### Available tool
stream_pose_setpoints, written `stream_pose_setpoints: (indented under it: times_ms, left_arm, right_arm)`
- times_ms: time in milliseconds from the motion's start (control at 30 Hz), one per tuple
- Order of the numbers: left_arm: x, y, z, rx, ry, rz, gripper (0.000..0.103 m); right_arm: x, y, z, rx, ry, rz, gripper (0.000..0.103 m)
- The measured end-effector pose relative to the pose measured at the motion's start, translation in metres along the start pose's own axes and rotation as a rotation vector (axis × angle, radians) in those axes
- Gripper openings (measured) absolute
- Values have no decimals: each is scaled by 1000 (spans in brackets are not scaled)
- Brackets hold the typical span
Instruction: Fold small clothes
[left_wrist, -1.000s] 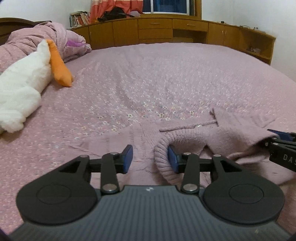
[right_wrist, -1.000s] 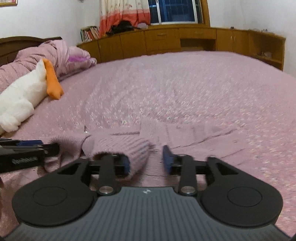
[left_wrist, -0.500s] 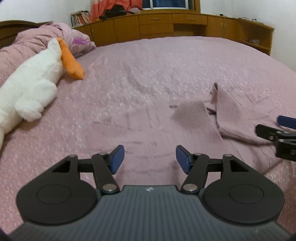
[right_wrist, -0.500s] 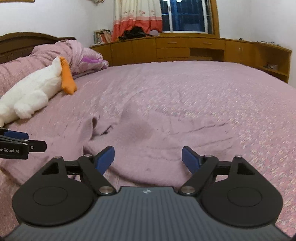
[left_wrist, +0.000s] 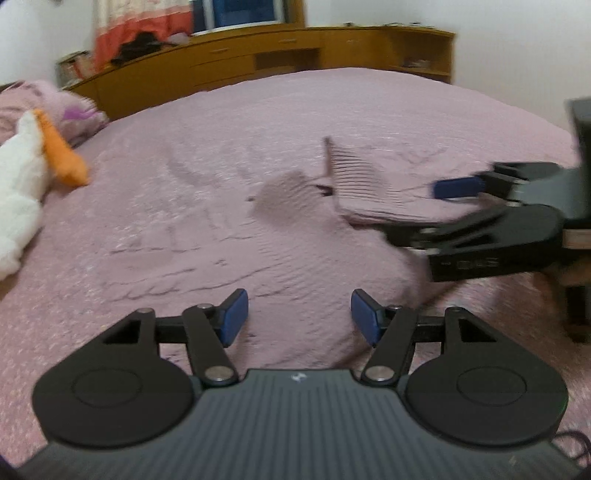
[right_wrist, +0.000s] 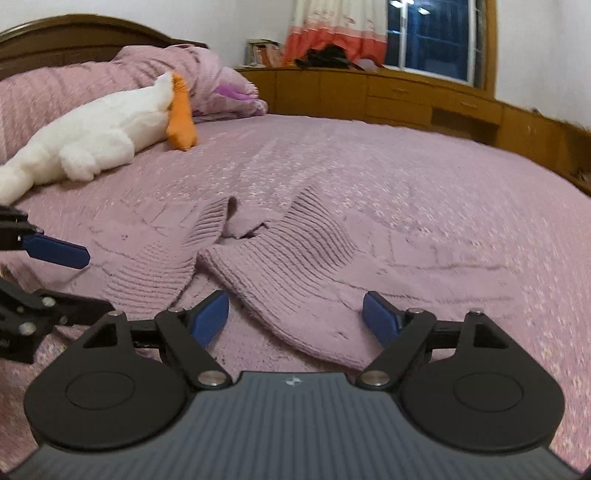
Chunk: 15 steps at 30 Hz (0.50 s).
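Note:
A small pink knitted sweater (right_wrist: 280, 258) lies on the pink bedspread, partly folded, with a ribbed flap turned over on top. In the left wrist view it (left_wrist: 354, 184) lies ahead and to the right. My left gripper (left_wrist: 299, 317) is open and empty above the bedspread, left of the sweater. My right gripper (right_wrist: 295, 317) is open and empty, hovering over the sweater's near edge. The right gripper also shows at the right of the left wrist view (left_wrist: 458, 206), and the left gripper at the left edge of the right wrist view (right_wrist: 55, 269).
A white plush duck with an orange beak (right_wrist: 96, 136) lies at the bed's left side beside a bunched pink quilt (right_wrist: 166, 70). Wooden cabinets (right_wrist: 424, 103) run along the far wall under a window. The flowered bedspread (left_wrist: 184, 221) stretches wide around the sweater.
Both grippers let go of the sweater's rolled edge and opened wide. They pulled back and lifted, and the sweater now lies flatter on the bed.

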<state>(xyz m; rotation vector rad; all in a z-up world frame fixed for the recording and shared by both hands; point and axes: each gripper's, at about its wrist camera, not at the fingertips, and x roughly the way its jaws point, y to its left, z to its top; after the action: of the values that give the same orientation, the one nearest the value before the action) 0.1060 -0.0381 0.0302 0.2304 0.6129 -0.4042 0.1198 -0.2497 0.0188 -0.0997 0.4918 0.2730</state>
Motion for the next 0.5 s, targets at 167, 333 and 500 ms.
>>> stream_pose_setpoints:
  times_ms: [167,333,500]
  left_arm:
    - [-2,-16,-4,61,-18,-56,71]
    - [7,-28,-9,67,-21,-22,71]
    - [9,-34,-15,92,-49,18,71]
  right_arm:
    - [6,-6,2,41,1,-4,74]
    - [10,-10,3,63,10,-36,48]
    - [9,-21,5,150,1,-48,18]
